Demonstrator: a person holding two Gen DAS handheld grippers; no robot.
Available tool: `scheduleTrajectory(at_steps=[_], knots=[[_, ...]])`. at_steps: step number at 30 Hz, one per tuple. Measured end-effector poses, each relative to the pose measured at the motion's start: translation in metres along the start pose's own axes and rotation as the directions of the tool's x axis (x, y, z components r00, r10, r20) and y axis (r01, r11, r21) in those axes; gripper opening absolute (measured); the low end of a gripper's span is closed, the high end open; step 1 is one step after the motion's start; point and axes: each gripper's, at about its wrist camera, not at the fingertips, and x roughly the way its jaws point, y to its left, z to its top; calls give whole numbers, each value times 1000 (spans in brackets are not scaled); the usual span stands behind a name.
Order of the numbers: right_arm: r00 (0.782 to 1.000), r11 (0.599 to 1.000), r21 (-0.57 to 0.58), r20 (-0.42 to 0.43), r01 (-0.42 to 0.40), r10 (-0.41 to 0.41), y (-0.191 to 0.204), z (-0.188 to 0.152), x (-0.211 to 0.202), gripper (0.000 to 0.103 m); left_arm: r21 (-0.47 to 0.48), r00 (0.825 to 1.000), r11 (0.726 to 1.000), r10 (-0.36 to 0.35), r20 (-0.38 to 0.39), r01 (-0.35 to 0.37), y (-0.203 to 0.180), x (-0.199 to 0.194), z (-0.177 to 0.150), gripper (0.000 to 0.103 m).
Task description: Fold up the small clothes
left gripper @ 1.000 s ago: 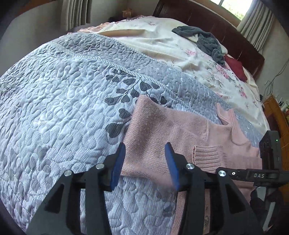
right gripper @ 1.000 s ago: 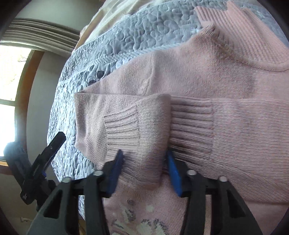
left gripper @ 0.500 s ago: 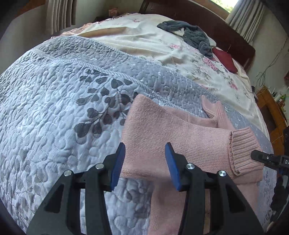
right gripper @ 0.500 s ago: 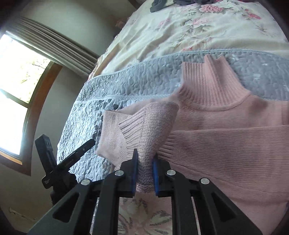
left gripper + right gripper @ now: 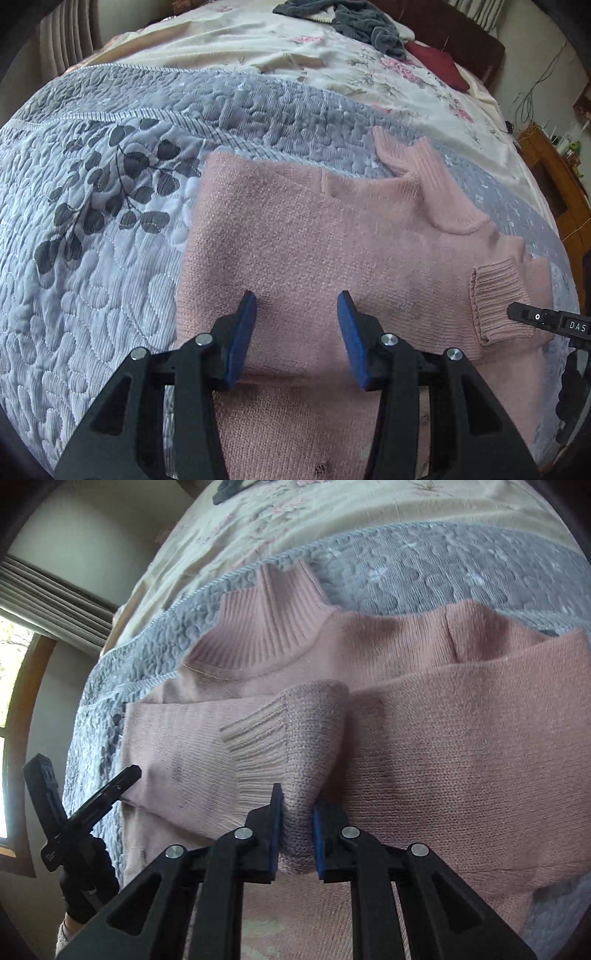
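Here, sweater cuff (image 5: 295, 746) in right tongs (image 5: 297, 812).

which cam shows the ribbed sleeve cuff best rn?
Right wrist. The ribbed sleeve cuff fills the centre, pinched between the right gripper's fingers, ribs sharp. In the left wrist view the cuff is small, near the right edge on the pink sweater, beside the right gripper's tip.
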Motion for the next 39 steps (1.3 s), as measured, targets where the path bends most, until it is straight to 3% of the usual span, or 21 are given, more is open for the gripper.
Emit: scheduleTrajectory(at_steps=[5, 10, 15, 18, 20, 22, 23, 24, 25, 29, 33, 39], knots=[[999, 999, -17, 6, 33, -33, -2, -6, -2, 26, 11, 1000, 1000, 1, 4, -1, 3, 1, -2, 45], [981, 979, -130, 138, 154, -136, 33, -14, -37, 28, 28, 999, 1000, 2, 33, -3, -7, -18, 3, 46], [986, 945, -280, 72, 167, -153, 80, -22, -13, 39, 74, 999, 997, -20, 32, 18, -29, -21, 6, 48], [954, 891, -343, 80, 298, -288, 97, -29, 12, 52, 81, 1000, 997, -8, 7, 8, -32, -10, 4, 48], [942, 880, -345, 50, 328, -332, 93, -31, 27, 52, 63, 1000, 998, -1, -25, 2, -28, 1, 1, 48], [935, 876, -336, 47, 345, -351, 88, -31, 33, 43, 43, 999, 999, -13, -43, 15, -23, 10, -3, 48], [938, 880, -333, 46, 339, -344, 82, -31, 31, 42, 45, 999, 999, -16, -39, 18, -22, 11, -4, 48], [943, 887, -325, 46, 327, -331, 80, -31, 27, 33, 50, 999, 999, -16, -35, 18, -22, 10, -5, 48], [946, 894, -314, 47, 320, -322, 77, -30, 22, 17, 56, 999, 998, -13, -32, 15, -23, 10, -5, 49], [980, 962, -190, 72, 195, -185, 51, -24, -16, 15, 69, 1000, 998, -7, -30, 9, -24, 11, -6, 49], [988, 994, -65, 129, 91, -82, 18, -19, -60, 15, 61, 1000, 998, -7, -28, 8, -24, 12, -7, 50], [986, 994, 91, 153, 58, -71, -35, -20, -90, 13, 72, 1000, 997, 6, -24, -4, -27, 14, -7, 52]])
